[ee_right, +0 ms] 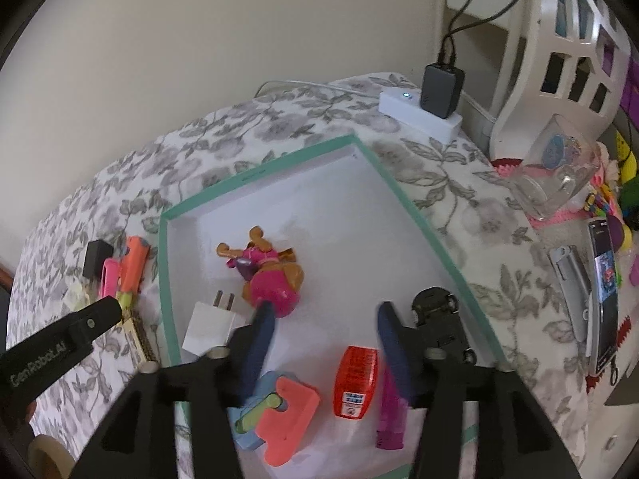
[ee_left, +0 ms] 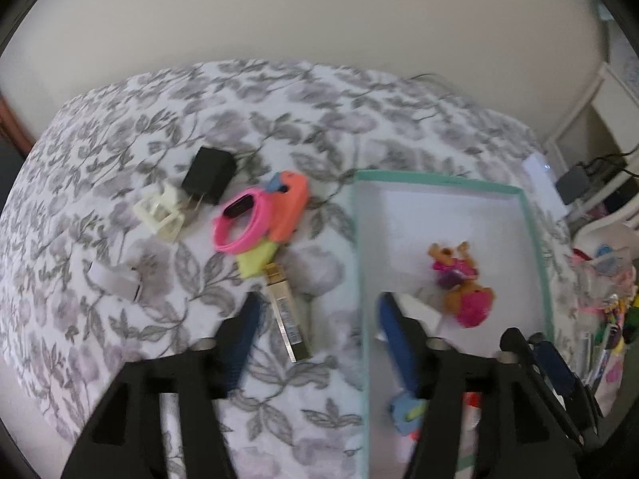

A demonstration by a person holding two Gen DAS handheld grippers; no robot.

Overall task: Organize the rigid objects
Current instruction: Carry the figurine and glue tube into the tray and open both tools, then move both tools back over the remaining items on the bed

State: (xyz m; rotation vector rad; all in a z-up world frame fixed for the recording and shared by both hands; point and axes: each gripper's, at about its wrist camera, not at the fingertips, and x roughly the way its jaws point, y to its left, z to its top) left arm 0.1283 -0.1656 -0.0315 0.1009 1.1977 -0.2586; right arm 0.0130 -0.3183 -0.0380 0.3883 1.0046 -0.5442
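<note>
black toy car point(ee_right: 441, 321) only right-wrist view

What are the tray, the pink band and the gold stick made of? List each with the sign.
Tray: likely cardboard, matte white inside with a thin teal edge and sharp folded corners.
Pink band: looks like silicone or soft rubber, a smooth, even loop carrying a glossy black screen.
Gold stick: apparently metal or metallised plastic; its flat faces shine, but blur leaves it open.
</note>
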